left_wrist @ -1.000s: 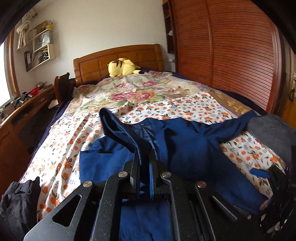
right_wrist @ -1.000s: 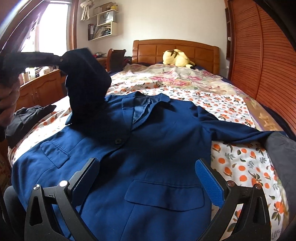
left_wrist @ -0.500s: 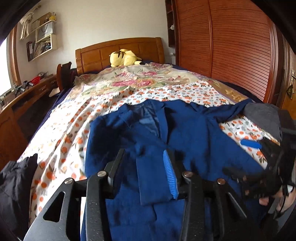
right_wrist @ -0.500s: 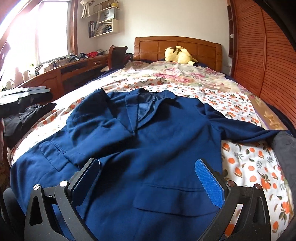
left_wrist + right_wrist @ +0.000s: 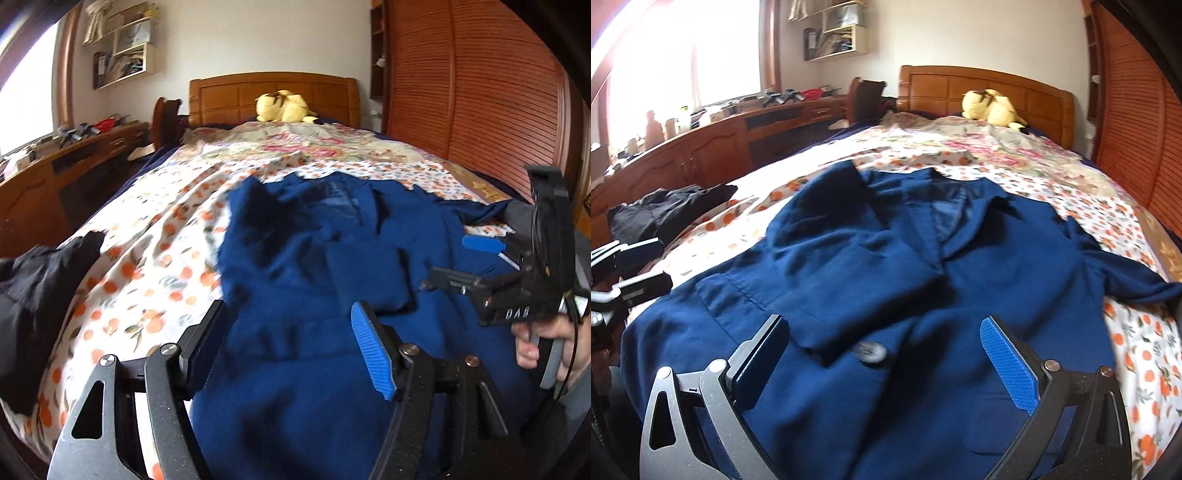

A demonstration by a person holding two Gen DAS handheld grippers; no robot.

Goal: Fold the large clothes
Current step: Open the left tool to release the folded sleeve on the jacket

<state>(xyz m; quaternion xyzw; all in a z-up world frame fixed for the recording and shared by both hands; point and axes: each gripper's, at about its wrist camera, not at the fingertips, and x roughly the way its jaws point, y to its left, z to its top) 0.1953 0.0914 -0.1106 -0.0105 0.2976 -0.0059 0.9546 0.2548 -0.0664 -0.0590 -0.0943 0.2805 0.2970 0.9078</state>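
The blue blazer [image 5: 923,295] lies face-up on the bed [image 5: 1071,192], one sleeve [image 5: 849,273] folded across its chest. Left tongs [image 5: 288,350] are opening, empty; right tongs [image 5: 886,365] hover released, probably heading for the outstretched sleeve [image 5: 1126,280].
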